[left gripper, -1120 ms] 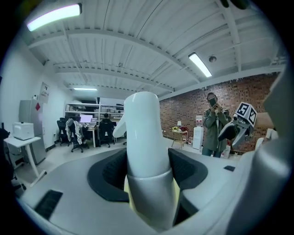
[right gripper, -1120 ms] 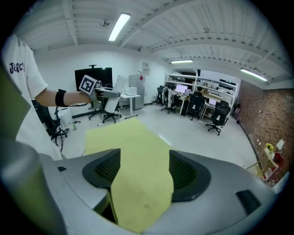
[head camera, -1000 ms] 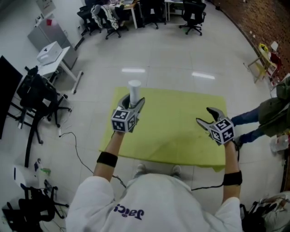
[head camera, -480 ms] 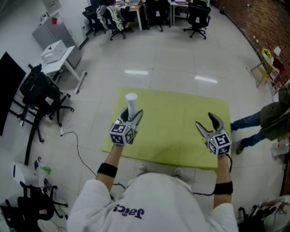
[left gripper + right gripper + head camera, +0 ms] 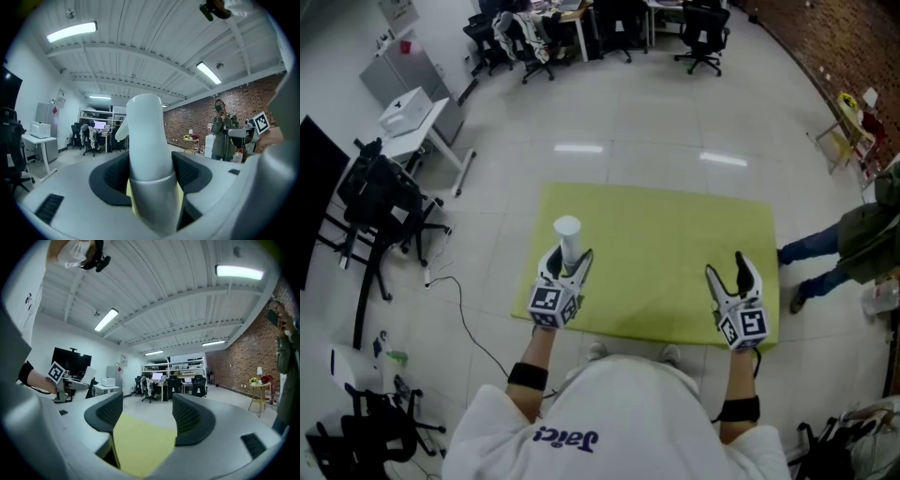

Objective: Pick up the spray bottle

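Note:
The white spray bottle [image 5: 567, 234] stands upright between the jaws of my left gripper [image 5: 565, 262], over the left part of the yellow table [image 5: 666, 244]. In the left gripper view both dark pads press the neck of the bottle [image 5: 147, 140], so the left gripper [image 5: 150, 180] is shut on it. My right gripper [image 5: 731, 274] hovers over the table's near right corner. Its jaws stand open with nothing between them. The right gripper view shows only the yellow tabletop [image 5: 140, 446] past the right gripper [image 5: 147, 416].
A person in a dark green jacket [image 5: 862, 234] stands just right of the table, also seen as the person [image 5: 220, 129] by the brick wall. A black stand [image 5: 375, 197] and a white desk [image 5: 412, 112] are at the left. Office chairs [image 5: 703, 28] line the far side.
Both grippers have moved back toward the table's near edge, and the bottle went with the left one. The right gripper has swung round to point straight ahead.

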### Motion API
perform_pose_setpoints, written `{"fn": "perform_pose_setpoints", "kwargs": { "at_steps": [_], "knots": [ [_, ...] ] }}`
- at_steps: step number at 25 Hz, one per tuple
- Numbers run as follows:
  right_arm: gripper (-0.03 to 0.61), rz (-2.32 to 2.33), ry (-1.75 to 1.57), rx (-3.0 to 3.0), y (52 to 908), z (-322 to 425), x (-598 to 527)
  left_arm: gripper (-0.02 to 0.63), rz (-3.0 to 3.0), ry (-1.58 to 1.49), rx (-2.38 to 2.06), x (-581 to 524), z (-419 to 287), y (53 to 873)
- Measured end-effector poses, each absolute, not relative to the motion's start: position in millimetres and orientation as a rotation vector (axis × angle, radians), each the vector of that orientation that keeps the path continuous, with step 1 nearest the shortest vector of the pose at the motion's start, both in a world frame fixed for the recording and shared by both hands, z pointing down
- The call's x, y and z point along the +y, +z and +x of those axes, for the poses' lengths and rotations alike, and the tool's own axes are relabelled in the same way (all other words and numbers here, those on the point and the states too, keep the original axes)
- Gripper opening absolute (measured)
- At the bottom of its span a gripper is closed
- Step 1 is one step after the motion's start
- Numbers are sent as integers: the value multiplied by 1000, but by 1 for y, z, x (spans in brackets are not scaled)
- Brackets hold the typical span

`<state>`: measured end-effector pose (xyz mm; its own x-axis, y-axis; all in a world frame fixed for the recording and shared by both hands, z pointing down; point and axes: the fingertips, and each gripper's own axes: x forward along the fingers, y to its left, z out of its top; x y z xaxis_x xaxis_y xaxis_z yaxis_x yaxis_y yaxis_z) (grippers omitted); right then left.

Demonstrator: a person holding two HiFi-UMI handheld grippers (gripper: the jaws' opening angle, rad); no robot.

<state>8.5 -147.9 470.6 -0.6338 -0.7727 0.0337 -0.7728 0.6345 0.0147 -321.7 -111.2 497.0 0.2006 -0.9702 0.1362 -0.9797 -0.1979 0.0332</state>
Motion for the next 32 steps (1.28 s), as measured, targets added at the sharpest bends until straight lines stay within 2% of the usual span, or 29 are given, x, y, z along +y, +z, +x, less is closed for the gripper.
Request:
{"fn": "perform_pose_setpoints", "kwargs": {
  "at_steps": [10, 32],
  "knots": [
    [342, 1504, -27, -2774, 480, 18, -116, 276, 2388, 174, -1979, -79, -299, 495],
    [319, 1558, -73, -2714, 484, 9, -136, 276, 2440, 193, -2068, -89, -301, 484]
  ]
}}
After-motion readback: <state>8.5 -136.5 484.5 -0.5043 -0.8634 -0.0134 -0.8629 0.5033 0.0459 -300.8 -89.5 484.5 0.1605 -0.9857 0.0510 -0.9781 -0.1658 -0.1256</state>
